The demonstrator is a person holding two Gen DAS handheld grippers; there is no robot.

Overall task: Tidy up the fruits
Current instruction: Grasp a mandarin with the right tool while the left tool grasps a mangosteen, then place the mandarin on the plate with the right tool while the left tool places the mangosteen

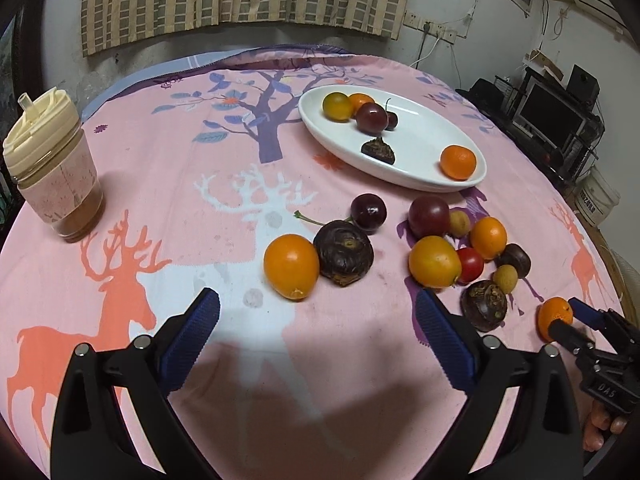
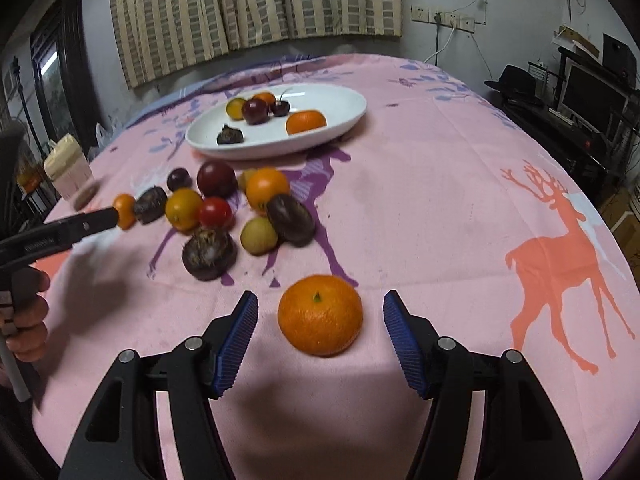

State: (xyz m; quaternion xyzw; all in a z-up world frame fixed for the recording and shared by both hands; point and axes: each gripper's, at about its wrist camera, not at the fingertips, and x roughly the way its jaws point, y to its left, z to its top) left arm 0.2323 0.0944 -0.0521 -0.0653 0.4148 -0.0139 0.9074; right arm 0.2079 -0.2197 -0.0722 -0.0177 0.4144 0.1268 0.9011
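A tangerine (image 2: 320, 320) lies on the pink cloth between the blue pads of my right gripper (image 2: 320, 308); a gap shows on each side, so it is open. My left gripper (image 1: 316, 308) stands wide open just short of an orange round fruit (image 1: 291, 266) and a dark water chestnut (image 1: 344, 252). A white oval plate (image 1: 400, 168) farther back holds several fruits. More loose fruits (image 1: 436, 262) are clustered in front of it. In the left wrist view, the right gripper (image 1: 568, 316) sits around the tangerine (image 1: 552, 314) at the right edge.
A lidded cream cup (image 1: 52, 168) with a straw stands at the table's left edge. The round table has a pink deer-print cloth (image 2: 440, 200). A person's hand (image 2: 28, 320) holds the left gripper (image 2: 116, 216). Shelves with a monitor (image 1: 552, 116) stand beyond the table's right side.
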